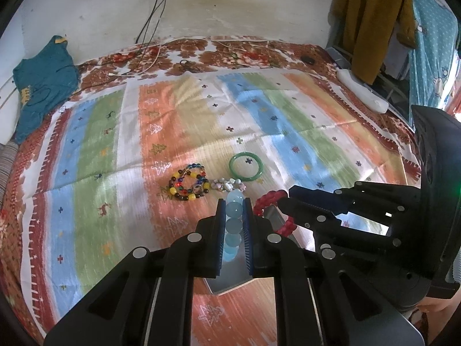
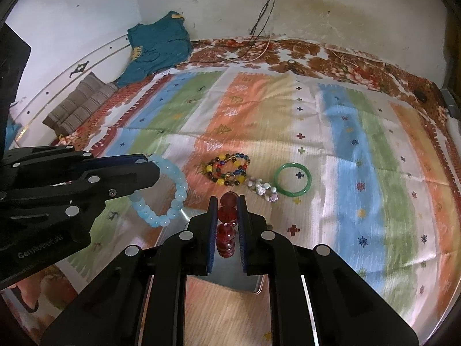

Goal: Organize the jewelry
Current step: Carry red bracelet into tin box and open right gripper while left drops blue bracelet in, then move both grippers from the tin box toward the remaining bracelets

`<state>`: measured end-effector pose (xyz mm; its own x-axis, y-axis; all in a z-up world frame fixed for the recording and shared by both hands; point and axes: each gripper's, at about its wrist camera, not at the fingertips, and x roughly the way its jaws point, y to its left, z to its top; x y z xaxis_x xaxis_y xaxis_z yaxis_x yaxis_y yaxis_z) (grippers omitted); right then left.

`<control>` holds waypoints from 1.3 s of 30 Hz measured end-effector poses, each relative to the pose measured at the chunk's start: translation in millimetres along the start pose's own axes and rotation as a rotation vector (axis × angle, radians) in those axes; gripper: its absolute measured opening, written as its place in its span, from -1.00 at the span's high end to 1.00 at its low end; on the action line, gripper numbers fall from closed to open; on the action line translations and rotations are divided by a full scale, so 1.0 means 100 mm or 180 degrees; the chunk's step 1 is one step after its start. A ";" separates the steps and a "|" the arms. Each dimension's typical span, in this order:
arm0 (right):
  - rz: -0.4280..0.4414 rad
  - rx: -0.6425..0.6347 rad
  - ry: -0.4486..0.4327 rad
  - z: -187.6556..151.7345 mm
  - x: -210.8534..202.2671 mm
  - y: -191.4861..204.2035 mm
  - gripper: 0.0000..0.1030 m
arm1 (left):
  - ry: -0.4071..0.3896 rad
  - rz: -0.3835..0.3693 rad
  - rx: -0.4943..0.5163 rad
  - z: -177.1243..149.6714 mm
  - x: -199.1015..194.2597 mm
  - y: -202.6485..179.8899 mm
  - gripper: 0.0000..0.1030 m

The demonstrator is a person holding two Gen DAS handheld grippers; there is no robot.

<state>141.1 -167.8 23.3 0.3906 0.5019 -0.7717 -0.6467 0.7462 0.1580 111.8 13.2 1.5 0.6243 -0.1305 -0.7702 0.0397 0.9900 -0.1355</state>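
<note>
The pale blue bead bracelet (image 2: pixel 161 193) hangs clamped between the closed fingers of the left gripper (image 1: pixel 234 201), raised over the bed's striped cloth (image 2: pixel 360 150). Just beside it, the right gripper (image 2: pixel 227 201) pinches the dark red bead bracelet (image 2: pixel 226 230) the same way. Beyond both, on the cloth, lie a multicoloured bead bracelet (image 1: pixel 188 183), a small pale bead bracelet (image 1: pixel 229 185) and a green bangle (image 1: pixel 246 170), close together.
</note>
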 end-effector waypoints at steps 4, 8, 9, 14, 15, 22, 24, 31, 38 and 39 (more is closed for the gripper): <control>-0.0055 0.0069 -0.0009 -0.03 -0.01 -0.04 0.70 | 0.0052 0.0070 -0.0092 -0.03 0.02 0.04 0.70; -0.0111 0.0158 0.0007 -0.02 -0.01 -0.14 0.43 | 0.0039 0.0161 -0.0145 -0.03 0.02 0.11 0.64; -0.0126 0.0171 0.0029 -0.03 0.01 -0.16 0.42 | 0.0039 0.0185 -0.0149 -0.03 0.02 0.12 0.63; -0.0165 0.0245 0.0140 -0.04 0.11 -0.25 0.34 | 0.0068 0.0233 -0.0232 -0.02 0.06 0.21 0.43; -0.0166 0.0249 0.0163 -0.05 0.13 -0.26 0.30 | 0.0075 0.0246 -0.0250 -0.02 0.07 0.24 0.40; -0.0180 0.0225 0.0305 -0.04 0.27 -0.25 0.11 | 0.0174 0.0395 -0.0368 -0.01 0.20 0.40 0.21; -0.0190 0.0228 0.0330 -0.04 0.30 -0.25 0.08 | 0.0187 0.0422 -0.0389 0.00 0.23 0.43 0.15; -0.0230 0.0256 0.0425 -0.03 0.42 -0.30 -0.07 | 0.0239 0.0534 -0.0367 0.03 0.34 0.45 0.03; -0.0236 0.0274 0.0453 0.00 0.47 -0.33 -0.17 | 0.0256 0.0596 -0.0323 0.08 0.43 0.47 -0.03; -0.0237 0.0272 0.0458 0.01 0.48 -0.33 -0.18 | 0.0252 0.0612 -0.0321 0.09 0.43 0.47 -0.04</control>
<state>181.8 -168.0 -18.5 0.3337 0.3806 -0.8624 -0.5589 0.8166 0.1441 147.8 54.2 -32.5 0.5495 0.0521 -0.8339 -0.1546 0.9872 -0.0401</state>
